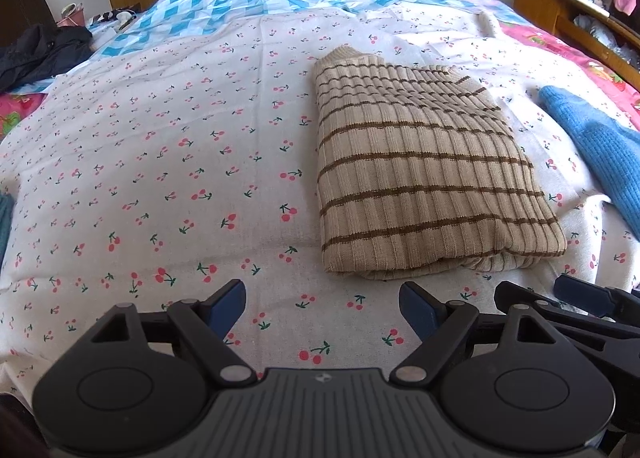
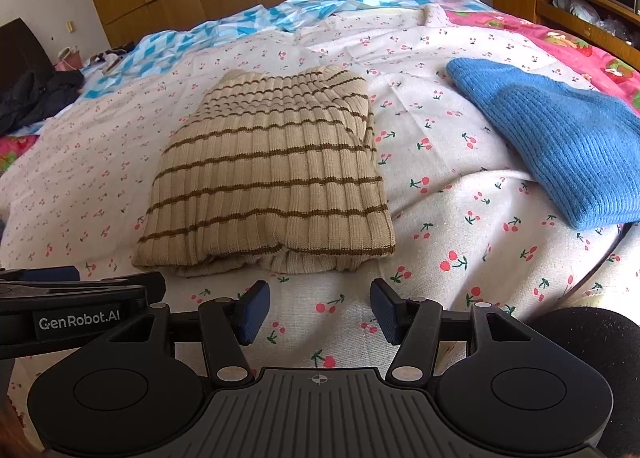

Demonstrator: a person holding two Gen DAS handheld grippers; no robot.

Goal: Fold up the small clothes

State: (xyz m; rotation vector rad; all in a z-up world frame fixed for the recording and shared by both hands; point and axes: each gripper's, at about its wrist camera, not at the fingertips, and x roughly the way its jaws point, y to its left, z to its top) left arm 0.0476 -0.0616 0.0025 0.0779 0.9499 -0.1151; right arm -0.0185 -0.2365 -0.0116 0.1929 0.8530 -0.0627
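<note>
Both grippers, left gripper (image 1: 322, 308) and right gripper (image 2: 319, 312), are hovering spread and empty at bottom frame, probably released; striped sweater (image 2: 268, 182) is lying folded mid-frame on the bedsheet (image 2: 440, 278).

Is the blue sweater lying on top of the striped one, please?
No, the blue sweater lies apart from the striped sweater, with bare sheet between them.

text: "GenRobot.AI" | on: left tongs (image 2: 60, 278) side label | colour: white on black
</note>
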